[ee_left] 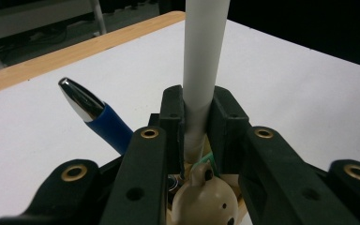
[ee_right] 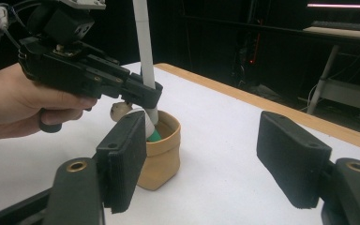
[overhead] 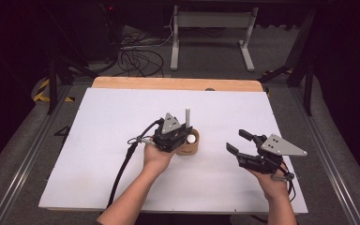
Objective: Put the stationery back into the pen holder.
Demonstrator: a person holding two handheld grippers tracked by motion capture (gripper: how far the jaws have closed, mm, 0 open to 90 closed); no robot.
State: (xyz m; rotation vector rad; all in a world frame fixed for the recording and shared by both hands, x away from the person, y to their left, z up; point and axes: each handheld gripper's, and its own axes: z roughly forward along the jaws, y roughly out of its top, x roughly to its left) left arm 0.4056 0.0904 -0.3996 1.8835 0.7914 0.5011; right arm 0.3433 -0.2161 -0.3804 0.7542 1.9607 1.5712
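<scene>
A tan pen pot (overhead: 188,148) stands mid-table on the white sheet (overhead: 103,140). My left gripper (overhead: 185,133) hovers over the pot, shut on a white pen (overhead: 187,115) that stands upright with its lower end in the pot. In the left gripper view the jaws (ee_left: 198,115) clamp the white pen (ee_left: 204,51). A blue pen with a chrome tip (ee_left: 93,115) and a beige round-headed item (ee_left: 205,199) also sit in the pot. The right gripper view shows the pot (ee_right: 163,152) and the held pen (ee_right: 144,42). My right gripper (overhead: 238,141) rests open to the right, with nothing between its pads (ee_right: 122,161).
The wooden table edge (overhead: 178,83) runs along the back of the white sheet. Beyond it stand a white metal frame (overhead: 211,28) and tangled cables (overhead: 138,58) on the floor. A black cable (overhead: 122,171) trails from my left gripper toward the front edge.
</scene>
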